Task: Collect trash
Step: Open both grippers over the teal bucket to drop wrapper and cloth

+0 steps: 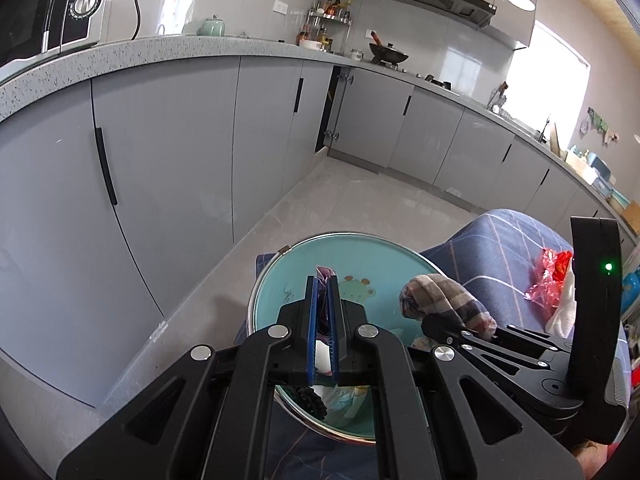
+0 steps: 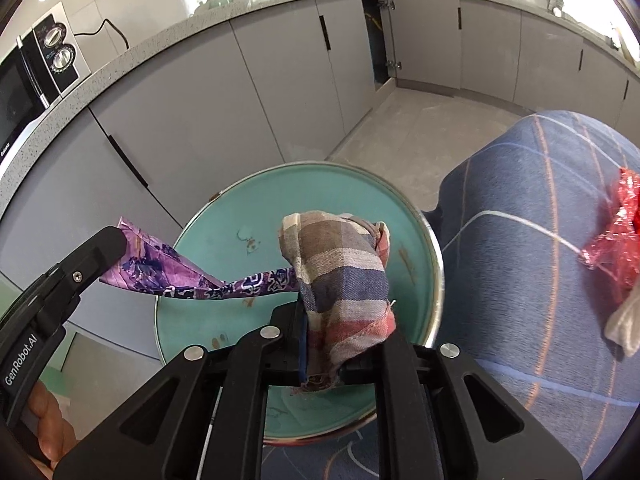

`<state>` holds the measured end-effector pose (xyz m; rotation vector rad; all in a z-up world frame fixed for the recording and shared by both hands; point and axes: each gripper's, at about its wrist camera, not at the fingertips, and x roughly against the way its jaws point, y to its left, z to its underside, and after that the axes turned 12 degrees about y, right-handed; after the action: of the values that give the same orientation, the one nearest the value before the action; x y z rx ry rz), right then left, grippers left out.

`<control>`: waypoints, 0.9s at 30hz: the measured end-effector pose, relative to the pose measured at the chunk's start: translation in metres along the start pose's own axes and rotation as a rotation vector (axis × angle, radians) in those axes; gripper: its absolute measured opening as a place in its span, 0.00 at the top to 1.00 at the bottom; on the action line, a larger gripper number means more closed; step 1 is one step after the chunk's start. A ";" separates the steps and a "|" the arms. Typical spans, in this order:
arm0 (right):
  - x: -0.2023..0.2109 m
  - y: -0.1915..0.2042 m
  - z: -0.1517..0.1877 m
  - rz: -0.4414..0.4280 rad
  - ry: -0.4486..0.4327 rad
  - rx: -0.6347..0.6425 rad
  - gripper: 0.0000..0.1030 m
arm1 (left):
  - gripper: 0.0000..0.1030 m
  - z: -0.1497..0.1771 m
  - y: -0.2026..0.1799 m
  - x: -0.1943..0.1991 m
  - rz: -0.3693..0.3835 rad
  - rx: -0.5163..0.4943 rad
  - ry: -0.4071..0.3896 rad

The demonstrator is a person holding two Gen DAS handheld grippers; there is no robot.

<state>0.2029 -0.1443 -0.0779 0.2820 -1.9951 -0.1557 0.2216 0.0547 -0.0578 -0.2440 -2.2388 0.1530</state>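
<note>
My left gripper (image 1: pixel 322 279) is shut on a purple printed wrapper (image 1: pixel 325 308), held above a round teal tray (image 1: pixel 360 256) with a metal rim. In the right wrist view the same wrapper (image 2: pixel 160 268) stretches from the left gripper (image 2: pixel 116 240) towards the tray's (image 2: pixel 320 188) middle. A bunched plaid cloth (image 2: pixel 340 264) sits clamped in my right gripper (image 2: pixel 340 320), also over the tray, and it hides one finger. The left wrist view shows this cloth (image 1: pixel 440 296) at the right gripper (image 1: pixel 430 322). A dark scrap (image 1: pixel 312 398) and pale wrappers lie in the tray.
A crumpled red plastic wrapper (image 2: pixel 616 236) and a white wad (image 2: pixel 624 328) lie on the blue checked cover (image 2: pixel 520 200) right of the tray. Grey kitchen cabinets (image 1: pixel 168 160) and a counter with a microwave (image 2: pixel 36 68) line the left; tiled floor (image 1: pixel 360 188) lies beyond.
</note>
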 end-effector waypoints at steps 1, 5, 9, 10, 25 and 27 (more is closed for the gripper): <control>-0.001 0.000 0.000 0.002 -0.001 0.003 0.73 | 0.94 0.001 0.001 -0.001 -0.001 0.000 0.002; 0.001 0.001 -0.001 0.007 -0.016 0.010 0.58 | 0.90 0.001 0.003 -0.004 -0.012 0.004 0.009; 0.006 0.001 -0.002 0.005 -0.025 0.012 0.56 | 0.65 0.000 0.006 -0.001 -0.033 0.021 0.003; 0.007 0.001 -0.002 0.006 -0.028 0.012 0.55 | 0.62 0.000 0.006 0.000 -0.038 0.021 -0.001; 0.034 -0.006 0.006 0.024 -0.074 -0.011 0.39 | 0.17 0.003 0.004 0.018 -0.116 0.078 -0.023; 0.041 -0.011 0.008 0.028 -0.086 -0.022 0.32 | 0.08 0.003 0.002 0.021 -0.150 0.086 -0.030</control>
<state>0.1803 -0.1655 -0.0482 0.2372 -2.0801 -0.1742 0.2061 0.0613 -0.0441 -0.0270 -2.2643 0.1723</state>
